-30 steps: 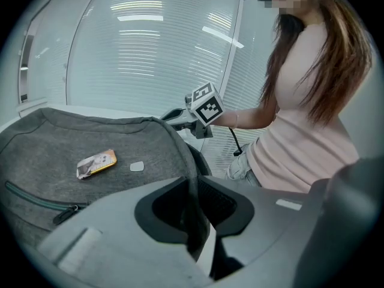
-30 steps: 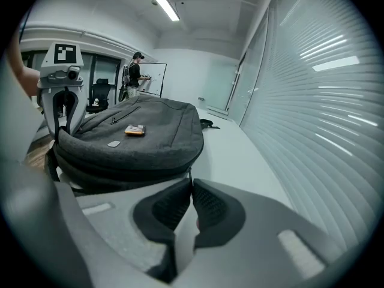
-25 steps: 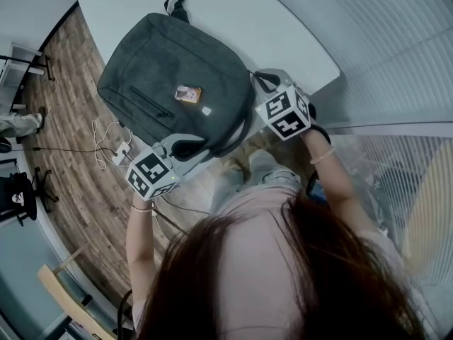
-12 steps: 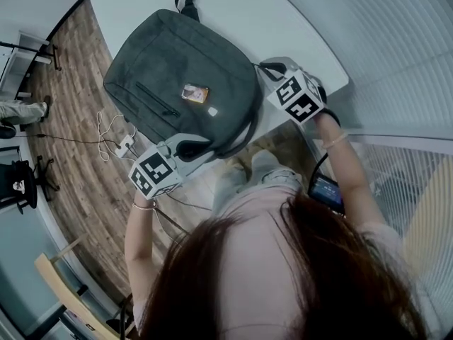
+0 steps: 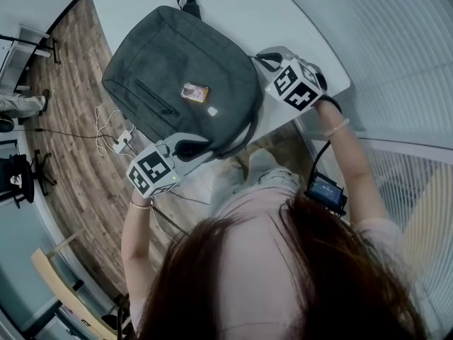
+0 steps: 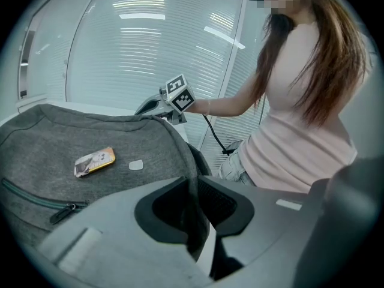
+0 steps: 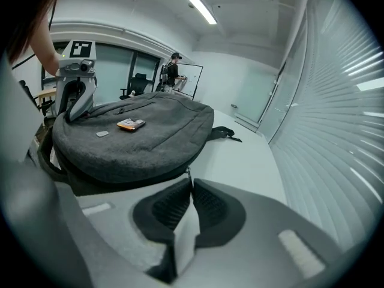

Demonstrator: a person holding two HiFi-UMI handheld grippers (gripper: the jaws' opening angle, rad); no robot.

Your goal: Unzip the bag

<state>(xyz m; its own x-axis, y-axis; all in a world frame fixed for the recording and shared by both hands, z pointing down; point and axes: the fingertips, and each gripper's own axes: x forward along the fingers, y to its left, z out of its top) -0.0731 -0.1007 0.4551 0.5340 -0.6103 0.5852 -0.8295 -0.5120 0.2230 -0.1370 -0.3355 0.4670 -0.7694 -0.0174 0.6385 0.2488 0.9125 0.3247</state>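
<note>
Grey bag (image 5: 177,69) flat near the front edge of the white table (image 5: 297,27), front rim clamped in the part-closed left gripper (image 6: 193,183), right gripper (image 7: 191,183) pinched shut on a tiny, barely discernible zipper pull (image 7: 187,171), zipper track hidden.

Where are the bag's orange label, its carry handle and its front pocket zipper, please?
orange label (image 5: 194,92), head view, the label's middle.
carry handle (image 5: 190,4), head view, the loop's strap.
front pocket zipper (image 5: 154,98), head view, midway along it.
</note>
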